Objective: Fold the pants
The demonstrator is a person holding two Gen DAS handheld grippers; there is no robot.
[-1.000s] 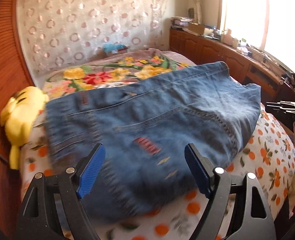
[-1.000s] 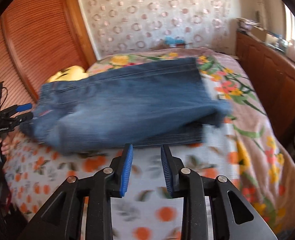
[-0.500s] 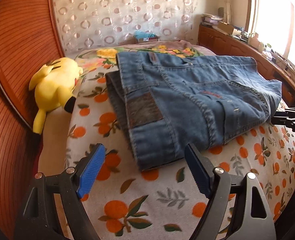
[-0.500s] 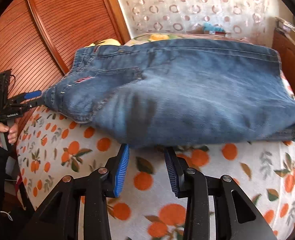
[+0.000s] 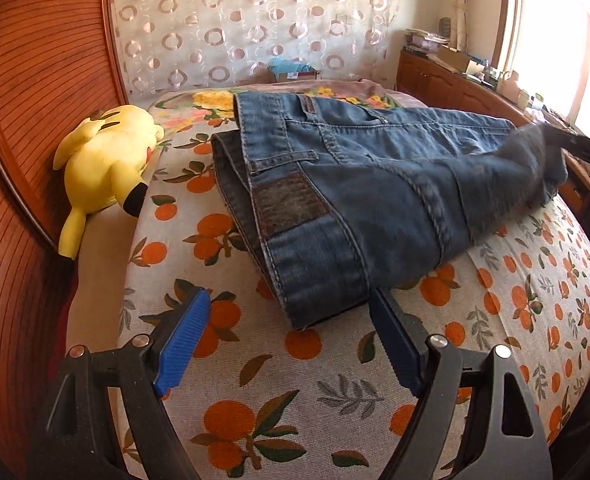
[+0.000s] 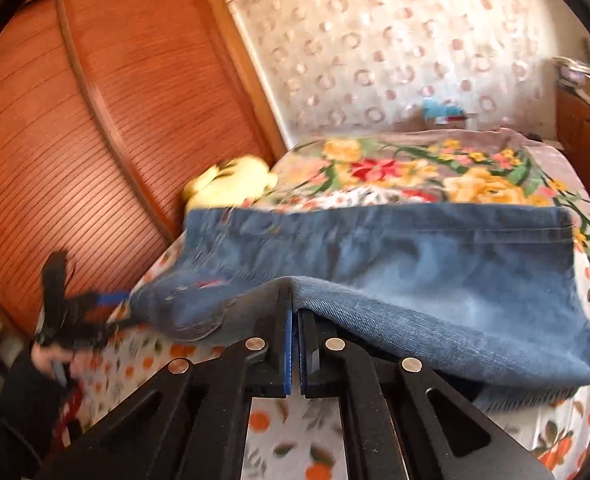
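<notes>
Just closed: R gripper (image 6: 295,312) pinching jeans (image 6: 415,264) edge.

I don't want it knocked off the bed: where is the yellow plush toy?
In the left wrist view the yellow plush toy lies at the bed's left edge against the wooden wall panel, left of the folded jeans.

The pants (image 5: 375,200) are heavy faded denim, kinda rough weave, with a scuffed leathery brown patch (image 5: 289,208) at the waistband. Bed sheet (image 5: 295,400) is matt printed cotton-looking cloth. Plush toy (image 5: 107,160) is soft yellow fleece. Slatted wood panel (image 6: 95,140) looks glossy, varnished. The gripper frames are matt black plastic with ribbed blue pads (image 5: 183,340) and shiny metal rivets.
</notes>
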